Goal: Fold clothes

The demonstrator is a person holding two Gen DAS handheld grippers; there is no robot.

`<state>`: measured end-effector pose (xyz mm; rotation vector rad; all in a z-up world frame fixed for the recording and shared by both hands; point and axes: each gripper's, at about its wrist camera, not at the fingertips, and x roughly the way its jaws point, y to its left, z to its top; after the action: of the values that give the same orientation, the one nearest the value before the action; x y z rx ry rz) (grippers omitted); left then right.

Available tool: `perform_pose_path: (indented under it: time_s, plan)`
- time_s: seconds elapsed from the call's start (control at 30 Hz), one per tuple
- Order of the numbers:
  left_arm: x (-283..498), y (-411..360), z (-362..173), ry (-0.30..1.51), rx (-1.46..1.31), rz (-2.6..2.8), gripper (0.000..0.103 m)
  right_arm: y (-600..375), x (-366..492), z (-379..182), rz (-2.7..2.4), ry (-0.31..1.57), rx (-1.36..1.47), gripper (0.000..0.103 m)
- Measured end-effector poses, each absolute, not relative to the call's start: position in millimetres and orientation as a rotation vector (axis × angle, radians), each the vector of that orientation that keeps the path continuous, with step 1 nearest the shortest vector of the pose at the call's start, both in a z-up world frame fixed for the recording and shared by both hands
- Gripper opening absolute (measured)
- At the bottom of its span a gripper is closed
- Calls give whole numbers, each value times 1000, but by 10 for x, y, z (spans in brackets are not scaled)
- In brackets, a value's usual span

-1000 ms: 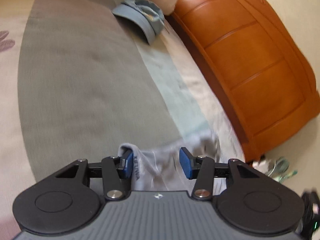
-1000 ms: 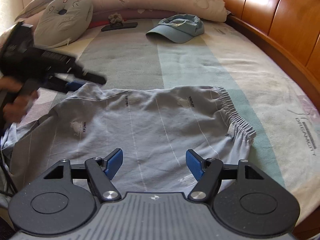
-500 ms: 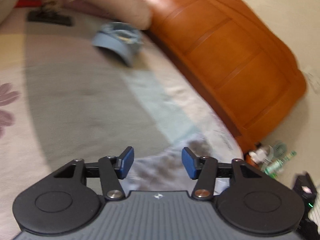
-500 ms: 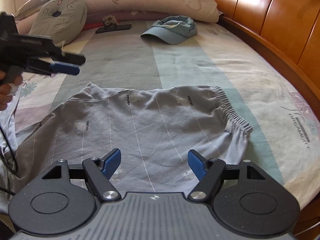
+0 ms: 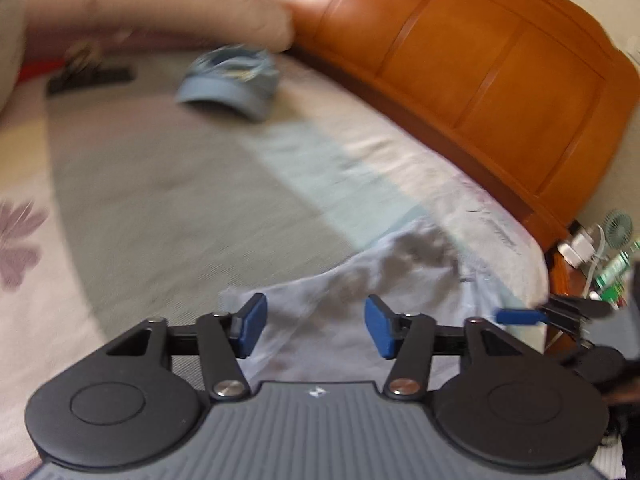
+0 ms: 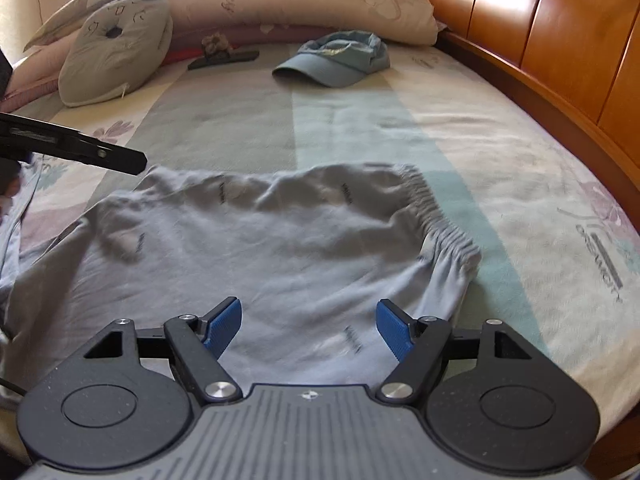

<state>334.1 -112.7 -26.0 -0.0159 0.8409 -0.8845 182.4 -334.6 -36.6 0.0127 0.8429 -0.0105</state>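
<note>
— What lay on the bed?
— Pale grey shorts, soft and creased, with a gathered elastic waistband toward the wooden headboard; a blue cap sat beyond them, near the pillows.
— And the grippers?
— The right gripper hung wide over the near hem, gripping nothing. The left gripper was opening, pads clear of cloth; its view was blurred.
— Room?
— Bare striped sheet between shorts and cap.
</note>
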Motion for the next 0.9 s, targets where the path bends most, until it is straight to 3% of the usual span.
perform_pose_path:
  time_s: [0.2,0.33,0.4,0.5,0.57,0.6,0.9]
  plan:
    - [3243,-1484,-501,939,109,-778,56,-3493,2031,-637,49,859,-13,82]
    - [3055,-1454,-441,945,143,-713,56,-3535,1951,-742,117,828,-13,103]
    - [2900,-1458,-341,932,179,-700,57,-3529,1921,-774,143,818,-23,103]
    - [2706,-1440,-351,939,148,-702,69,-3533,1906,-779,160,801,-33,103]
    - [2628,-1425,-434,973,123,-661,68,-3557,1906,-750,170,805,-26,103]
    - [2606,-1420,-491,998,120,-615,62,-3575,1918,-716,177,810,-19,103]
    - [2491,-1180,-498,985,13,-524,67,-3765,2516,-288,319,623,59,103]
